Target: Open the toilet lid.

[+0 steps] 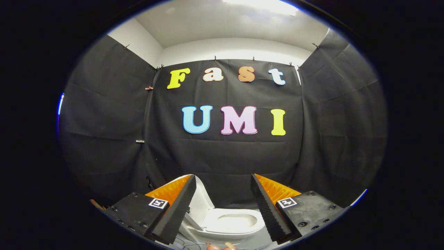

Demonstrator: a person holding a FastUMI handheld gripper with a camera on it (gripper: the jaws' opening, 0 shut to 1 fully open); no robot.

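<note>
Black-cloth booth, white ceiling above. Tongs (222, 205) spread wide, holding nothing. Toilet (230, 222) low between fingers, just beyond tips. Toilet lid (201, 199) upright, beside left finger; seat and bowl exposed. Judgement: task looks done, nothing left but withdrawal.

white toilet lid (200, 203) raised upright, seat (234, 222) exposed
</note>
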